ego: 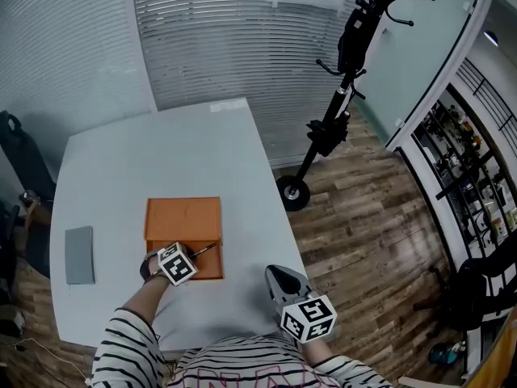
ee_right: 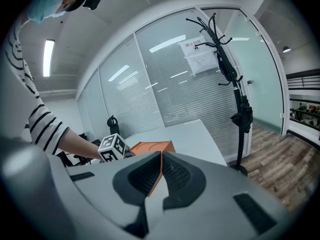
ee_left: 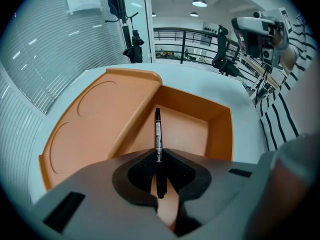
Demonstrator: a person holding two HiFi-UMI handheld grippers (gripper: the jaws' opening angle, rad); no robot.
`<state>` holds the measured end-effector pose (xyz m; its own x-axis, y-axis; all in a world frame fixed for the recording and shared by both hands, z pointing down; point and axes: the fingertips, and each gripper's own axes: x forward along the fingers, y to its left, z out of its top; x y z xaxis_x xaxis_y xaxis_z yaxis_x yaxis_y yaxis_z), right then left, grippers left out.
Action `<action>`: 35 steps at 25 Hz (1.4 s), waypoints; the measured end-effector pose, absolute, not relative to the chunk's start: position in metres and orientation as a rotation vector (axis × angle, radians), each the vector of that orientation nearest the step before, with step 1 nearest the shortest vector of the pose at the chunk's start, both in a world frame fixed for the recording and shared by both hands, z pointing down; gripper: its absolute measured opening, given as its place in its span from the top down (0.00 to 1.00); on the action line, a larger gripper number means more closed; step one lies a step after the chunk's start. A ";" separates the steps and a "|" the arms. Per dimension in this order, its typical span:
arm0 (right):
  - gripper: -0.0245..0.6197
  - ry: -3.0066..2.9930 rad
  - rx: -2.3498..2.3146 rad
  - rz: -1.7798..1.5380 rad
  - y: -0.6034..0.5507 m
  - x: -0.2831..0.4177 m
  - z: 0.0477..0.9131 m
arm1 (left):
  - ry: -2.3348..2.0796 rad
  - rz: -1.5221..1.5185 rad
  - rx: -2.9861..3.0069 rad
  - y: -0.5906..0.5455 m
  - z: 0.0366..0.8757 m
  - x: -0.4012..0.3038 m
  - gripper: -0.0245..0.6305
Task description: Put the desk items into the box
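Note:
An orange box [ego: 184, 221] lies on the pale table [ego: 161, 152], with a flat lid part on one side and a deep compartment [ee_left: 187, 129] on the other. My left gripper [ego: 194, 257] hangs over the box's near edge, shut on a black pen [ee_left: 158, 139]. The pen [ego: 207, 250] points forward over the compartment, its tip above the floor of the box. My right gripper [ego: 275, 273] hovers off to the right near the table's front edge, shut with nothing in it. In the right gripper view the tips [ee_right: 161, 155] meet in front of the orange box [ee_right: 150, 146].
A flat grey pad [ego: 79, 255] lies on the table's left side. A black scooter [ego: 331, 128] stands on the wooden floor just right of the table. A dark chair [ego: 18, 156] sits at the far left. Blinds and glass walls close the back.

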<state>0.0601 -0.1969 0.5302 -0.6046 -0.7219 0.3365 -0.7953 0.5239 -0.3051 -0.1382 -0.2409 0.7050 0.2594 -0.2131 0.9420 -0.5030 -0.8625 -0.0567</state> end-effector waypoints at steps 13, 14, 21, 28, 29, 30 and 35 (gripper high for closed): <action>0.92 -2.593 1.294 0.648 -0.199 0.063 0.530 | -0.666 1.617 2.262 -0.241 0.708 -0.139 0.81; 0.92 -2.594 1.294 0.647 -0.199 0.063 0.530 | -0.667 1.614 2.268 -0.241 0.707 -0.139 0.80; 0.92 -2.603 1.293 0.632 -0.191 0.061 0.525 | -0.726 1.538 2.330 -0.240 0.685 -0.138 0.77; 0.92 -2.619 1.277 0.612 -0.176 0.052 0.522 | -0.861 1.435 2.418 -0.234 0.654 -0.140 0.77; 0.92 -2.621 1.274 0.610 -0.173 0.050 0.520 | -0.886 1.408 2.430 -0.233 0.648 -0.141 0.77; 0.92 -2.623 1.272 0.607 -0.170 0.048 0.519 | -0.909 1.381 2.443 -0.231 0.641 -0.142 0.77; 0.92 -2.625 1.275 0.594 -0.155 0.040 0.512 | -1.039 1.244 2.529 -0.221 0.602 -0.146 0.84</action>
<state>0.0395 -0.1549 0.5124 -0.6227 -0.7172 0.3128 -0.7820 0.5570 -0.2796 -0.1464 -0.2211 0.6023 0.4206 -0.5225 0.7417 -0.6364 -0.7526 -0.1693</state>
